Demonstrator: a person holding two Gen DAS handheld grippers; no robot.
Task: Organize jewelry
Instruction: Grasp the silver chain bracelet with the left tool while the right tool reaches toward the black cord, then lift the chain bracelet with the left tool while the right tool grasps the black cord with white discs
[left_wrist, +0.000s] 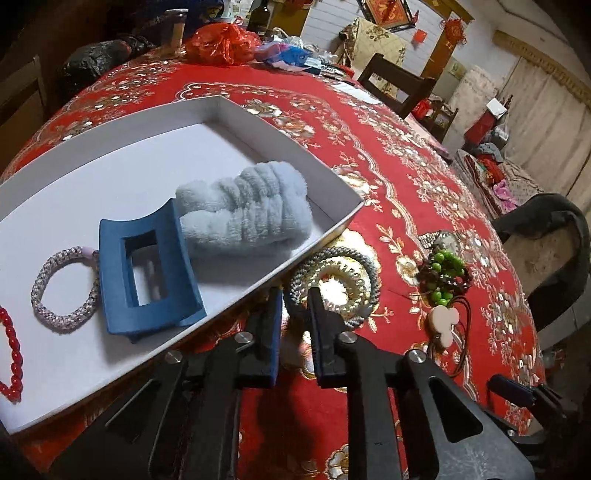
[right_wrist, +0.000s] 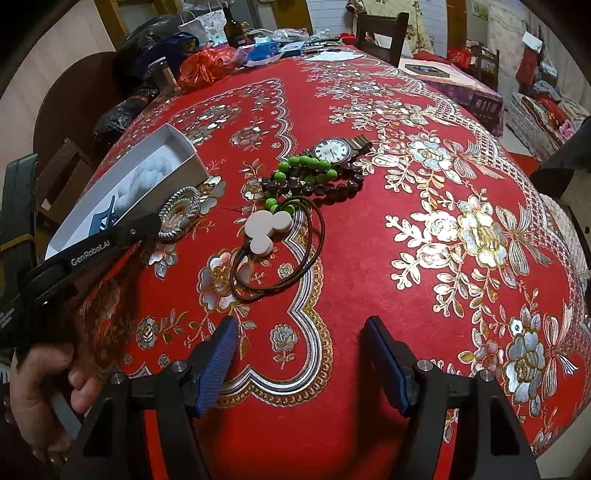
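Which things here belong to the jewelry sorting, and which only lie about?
Job:
white box
grey hair tie at left claw
wristwatch
green beads
dark beads
cord pendant
blue hair clip

Lying about:
red plastic bag
dark bottle

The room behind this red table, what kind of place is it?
Most likely a lived-in home dining room: a red floral tablecloth, dark wooden chairs, a bottle among clutter, and red hanging decorations.
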